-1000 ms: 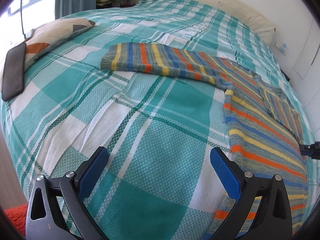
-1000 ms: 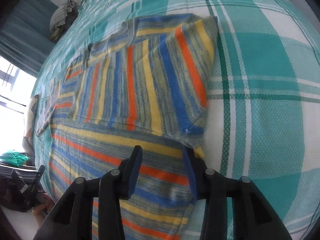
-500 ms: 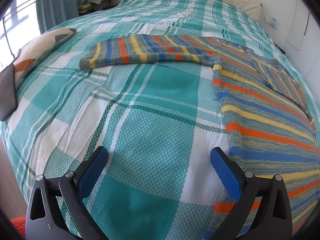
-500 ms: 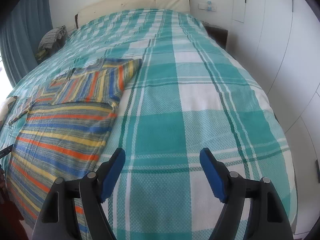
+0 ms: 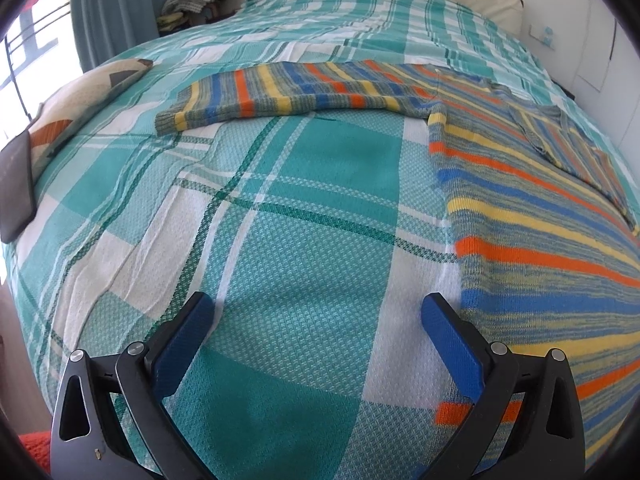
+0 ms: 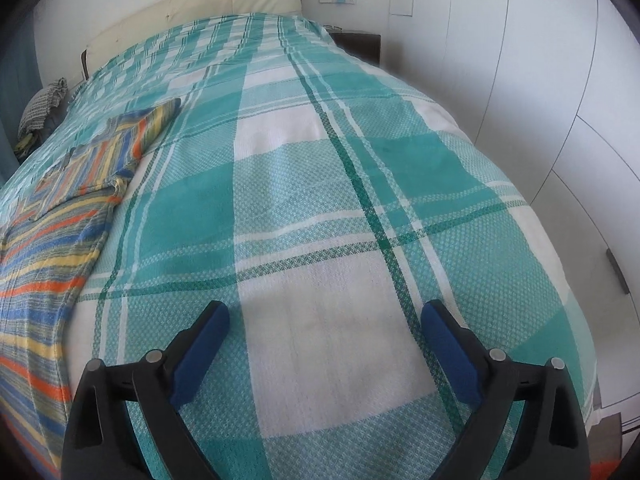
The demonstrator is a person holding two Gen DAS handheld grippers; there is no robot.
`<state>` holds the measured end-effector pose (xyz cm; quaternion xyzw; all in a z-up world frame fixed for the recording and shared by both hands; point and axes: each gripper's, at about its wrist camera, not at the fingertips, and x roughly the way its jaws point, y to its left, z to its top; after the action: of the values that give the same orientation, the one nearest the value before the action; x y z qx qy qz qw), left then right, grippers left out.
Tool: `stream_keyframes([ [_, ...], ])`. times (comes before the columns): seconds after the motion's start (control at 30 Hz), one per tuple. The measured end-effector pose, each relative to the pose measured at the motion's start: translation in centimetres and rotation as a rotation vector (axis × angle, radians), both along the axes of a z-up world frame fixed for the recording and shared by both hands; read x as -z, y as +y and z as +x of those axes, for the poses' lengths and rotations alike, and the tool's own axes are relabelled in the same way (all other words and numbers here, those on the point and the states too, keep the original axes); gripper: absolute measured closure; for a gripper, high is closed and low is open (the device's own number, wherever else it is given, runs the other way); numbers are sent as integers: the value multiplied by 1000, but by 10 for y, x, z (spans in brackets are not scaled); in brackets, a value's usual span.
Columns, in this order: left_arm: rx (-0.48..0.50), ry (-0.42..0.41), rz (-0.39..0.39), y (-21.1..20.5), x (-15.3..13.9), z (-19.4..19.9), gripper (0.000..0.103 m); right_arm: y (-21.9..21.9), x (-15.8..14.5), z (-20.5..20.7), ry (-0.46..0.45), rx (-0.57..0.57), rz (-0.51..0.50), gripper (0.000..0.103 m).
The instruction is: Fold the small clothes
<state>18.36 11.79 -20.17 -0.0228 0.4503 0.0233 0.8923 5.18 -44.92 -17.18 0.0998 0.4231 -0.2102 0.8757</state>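
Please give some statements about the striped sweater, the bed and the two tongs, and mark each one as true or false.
1. One sleeve of the striped sweater lies stretched out flat on the plaid bedspread. True.
2. The left tongs grip the sweater's hem. False: they are open with only bedspread between them.
3. The other sleeve is folded over the sweater's body. True.
4. The right tongs hang directly over the sweater. False: they are over bare bedspread, the sweater off to their left, and their jaws are opening.
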Motion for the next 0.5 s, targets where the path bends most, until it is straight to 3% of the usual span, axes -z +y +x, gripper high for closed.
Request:
stream_keyframes([
  [0.33, 4, 4, 4, 0, -2, 1, 0, 6, 6, 1, -16, -10, -29, 0],
  [0.43, -7, 4, -50, 8, -12, 0, 1, 6, 6, 0, -18, -10, -33, 0],
  [0.5, -59, -26, -128, 25, -24, -4, 1, 5, 6, 0, -19, -11, -34, 0],
])
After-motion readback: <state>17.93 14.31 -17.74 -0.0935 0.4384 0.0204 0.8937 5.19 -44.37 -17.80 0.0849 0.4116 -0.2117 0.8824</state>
